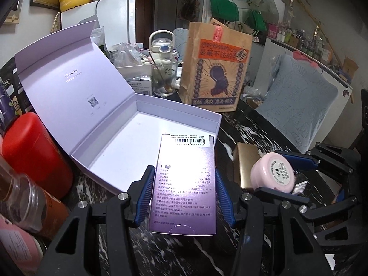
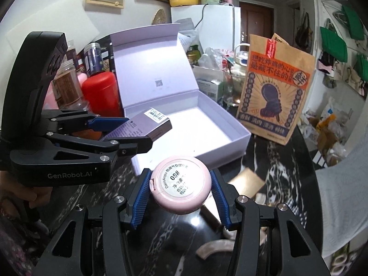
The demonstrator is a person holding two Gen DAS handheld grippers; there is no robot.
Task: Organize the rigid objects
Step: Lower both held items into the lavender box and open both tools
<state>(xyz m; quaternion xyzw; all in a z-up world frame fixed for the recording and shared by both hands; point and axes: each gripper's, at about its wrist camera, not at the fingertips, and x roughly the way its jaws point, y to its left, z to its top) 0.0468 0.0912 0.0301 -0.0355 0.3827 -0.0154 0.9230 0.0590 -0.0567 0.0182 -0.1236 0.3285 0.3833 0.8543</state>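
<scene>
Gripping the purple carton (image 1: 184,184) lengthwise, the left fingers (image 1: 147,191) are pointing toward the open box (image 1: 119,142) at eleven o'clock; the right fingers (image 2: 140,197) are clamping the pink compact (image 2: 180,185).

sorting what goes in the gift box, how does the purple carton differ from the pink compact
The purple carton is a flat rectangular box with printed text and a barcode; the pink compact is a round case with a circular label. The carton sits in the left claw, its far end over the open white box; the compact sits in the right claw over the dark marble table. Both are gripped and lifted.
</scene>
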